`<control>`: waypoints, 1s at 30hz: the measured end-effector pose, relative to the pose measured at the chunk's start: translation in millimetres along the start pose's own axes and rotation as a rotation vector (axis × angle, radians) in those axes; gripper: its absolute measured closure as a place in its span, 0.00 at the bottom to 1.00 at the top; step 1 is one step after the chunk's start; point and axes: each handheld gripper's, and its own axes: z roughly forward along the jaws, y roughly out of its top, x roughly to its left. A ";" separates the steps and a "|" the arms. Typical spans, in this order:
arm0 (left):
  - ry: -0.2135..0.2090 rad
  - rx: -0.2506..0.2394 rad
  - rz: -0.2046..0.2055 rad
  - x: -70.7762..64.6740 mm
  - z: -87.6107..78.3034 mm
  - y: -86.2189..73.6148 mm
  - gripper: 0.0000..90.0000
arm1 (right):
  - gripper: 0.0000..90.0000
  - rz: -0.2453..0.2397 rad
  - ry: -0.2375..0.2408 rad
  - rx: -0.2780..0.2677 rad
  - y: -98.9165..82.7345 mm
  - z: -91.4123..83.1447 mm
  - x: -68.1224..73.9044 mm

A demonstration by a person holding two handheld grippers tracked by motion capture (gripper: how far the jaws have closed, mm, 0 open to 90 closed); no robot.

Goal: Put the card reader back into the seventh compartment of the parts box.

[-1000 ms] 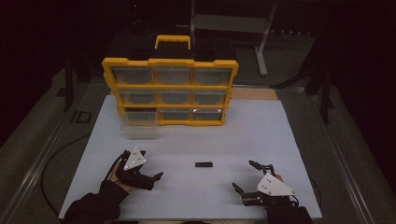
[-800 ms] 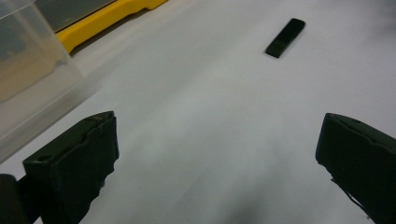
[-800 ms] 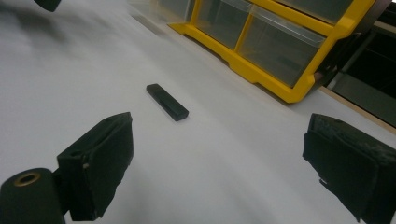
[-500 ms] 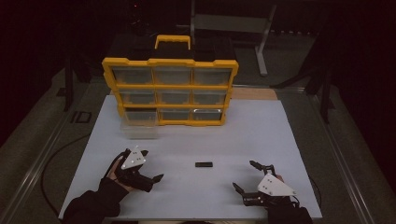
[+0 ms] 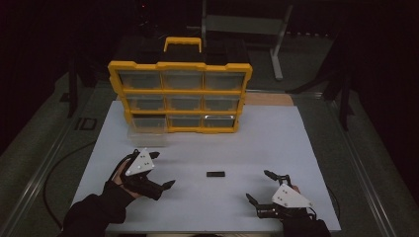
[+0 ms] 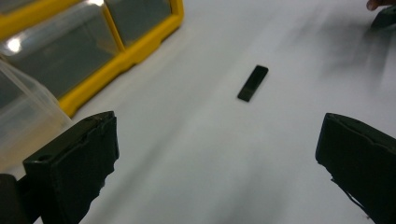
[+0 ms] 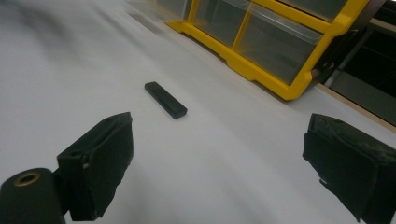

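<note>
The white bench [image 5: 276,138] carries a yellow drawer cabinet [image 5: 180,96] at 12 o'clock. Left claw [image 5: 155,173] and right claw [image 5: 258,186] both sit spread. Between them lies the small black bar [image 5: 215,174]; straddle its narrow sides squarely before pinching.

A yellow plastic organiser cabinet [image 5: 180,96] with clear drawers stands upright at the rear of the white surface [image 5: 276,143]. One clear plastic drawer [image 5: 146,132] protrudes at its lower left.
</note>
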 end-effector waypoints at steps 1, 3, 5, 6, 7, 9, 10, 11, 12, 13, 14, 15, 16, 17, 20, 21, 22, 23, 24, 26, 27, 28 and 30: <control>-0.005 -0.005 0.006 0.4 -0.8 2.6 0.00 | 0.10 0.000 0.000 0.000 0.0 0.1 0.0; -0.011 -0.009 0.021 1.3 -1.4 7.7 0.00 | 0.10 0.002 -0.001 0.000 0.0 -0.1 -0.1; -0.024 -0.015 0.031 2.4 -1.5 12.4 0.00 | 0.10 0.003 -0.002 0.000 -0.1 -0.3 -0.1; -0.033 -0.016 0.038 2.6 -1.1 14.7 0.00 | 0.10 0.000 -0.002 -0.001 -0.2 0.0 -0.2; -0.037 -0.019 0.049 2.7 -1.1 17.0 0.00 | 0.10 -0.002 -0.002 -0.001 -0.3 0.1 -0.3; -0.054 -0.025 0.055 3.0 -0.3 21.6 0.00 | 0.10 -0.001 -0.001 -0.001 -0.2 0.3 -0.3; -0.060 -0.028 0.059 3.2 -0.1 23.7 0.00 | 0.10 0.000 0.000 0.000 -0.1 0.2 -0.2; -0.072 -0.033 0.061 3.5 0.5 25.8 0.00 | 0.10 0.004 0.000 -0.001 0.0 0.1 0.0; -0.075 -0.035 0.067 3.2 1.2 27.9 0.00 | 0.10 0.004 -0.001 -0.002 0.0 0.0 0.0; -0.074 -0.031 0.073 2.9 2.1 30.1 0.00 | 0.10 0.005 -0.001 -0.001 0.0 0.0 0.0; -0.083 -0.030 0.079 2.6 3.3 32.1 0.00 | 0.10 0.006 0.000 -0.001 0.0 -0.1 0.0; -0.083 -0.033 0.085 2.0 4.5 34.0 0.00 | 0.10 0.006 0.000 -0.001 0.0 0.0 0.0; -0.089 -0.034 0.088 1.7 5.7 35.9 0.00 | 0.10 0.005 0.000 0.000 0.0 0.0 0.0; -0.101 -0.036 0.090 1.7 6.9 38.0 0.00 | 0.10 0.007 0.002 0.000 0.0 0.0 0.1; -0.113 -0.037 0.104 0.4 11.2 44.2 0.00 | 0.10 0.003 0.001 0.000 -0.1 0.0 -0.2; -0.115 -0.035 0.110 -0.3 12.7 46.3 0.00 | 0.10 0.004 0.001 -0.001 -0.1 0.0 -0.3; -0.123 -0.033 0.116 -0.7 13.8 47.9 0.00 | 0.10 0.003 0.000 -0.001 -0.2 0.1 -0.3; -0.123 -0.034 0.120 -1.4 15.8 50.2 0.00 | 0.10 0.002 0.000 -0.002 -0.2 0.1 -0.3; -0.127 -0.036 0.120 -1.5 17.4 52.0 0.00 | 0.10 0.004 0.001 -0.002 -0.1 -0.1 -0.2; -0.135 -0.044 0.120 -1.0 20.2 54.7 0.00 | 0.10 -0.004 0.000 -0.004 -0.1 0.0 -0.7; -0.134 -0.048 0.116 -1.0 21.9 55.6 0.00 | 0.10 0.002 0.001 -0.002 -0.2 0.0 -0.3; -0.131 -0.051 0.119 -0.8 23.2 56.4 0.00 | 0.10 0.002 0.000 -0.002 -0.1 0.0 -0.4; -0.132 -0.050 0.123 -0.6 26.1 57.6 0.00 | 0.10 0.001 0.002 -0.004 0.0 -0.3 -0.3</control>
